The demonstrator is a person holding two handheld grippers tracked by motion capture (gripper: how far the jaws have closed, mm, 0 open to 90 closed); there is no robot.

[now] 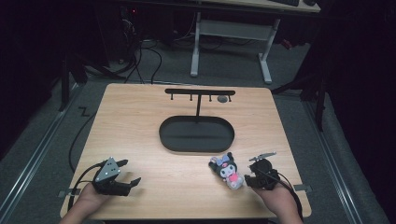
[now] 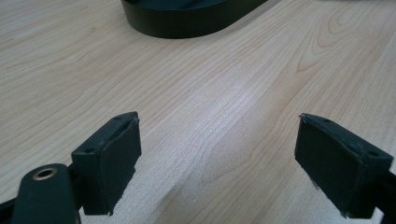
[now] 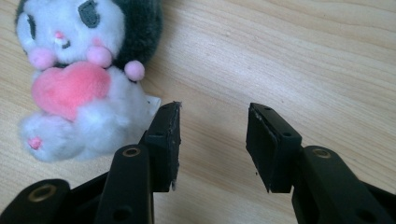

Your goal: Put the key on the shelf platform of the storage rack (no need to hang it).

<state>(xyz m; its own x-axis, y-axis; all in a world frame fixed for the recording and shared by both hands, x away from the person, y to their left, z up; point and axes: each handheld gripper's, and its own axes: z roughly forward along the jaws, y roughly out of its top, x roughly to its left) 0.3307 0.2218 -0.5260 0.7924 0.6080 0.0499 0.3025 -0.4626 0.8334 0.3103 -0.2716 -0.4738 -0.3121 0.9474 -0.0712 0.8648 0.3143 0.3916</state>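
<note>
Nearest the person's edge of the wooden counter (image 1: 140, 121), two hands come in from below, each with a gripper.

The left gripper (image 1: 127, 173) sits at the near left corner, low over the counter, its grey three-cornered plate on top. Its jaws stand wide apart with nothing between them; in the left gripper view, bare wood grain lies between the two black pads (image 2: 112, 161).

The right gripper (image 1: 251, 178) sits at the near right, just beside the plush toy (image 1: 229, 170). Its jaws stand partly apart and hold nothing; the right gripper view shows bare counter between the pads (image 3: 168, 140). The toy lies outside the gap, at the outer side of the left-hand jaw in that view. Whether that jaw touches the plush cannot be told.

The plush toy lies on its back on the counter, near the front right, just short of the tray. It is white with a dark hood, pink cheeks and a pink heart (image 3: 67, 88) on its chest.

Beyond the toy, a black oval tray (image 1: 196, 134) occupies the middle of the counter. From its far side a thin post rises to a black crossbar with small hooks (image 1: 200, 92).

Past the counter, a white desk frame (image 1: 233, 32) and cables lie on the grey floor.
</note>
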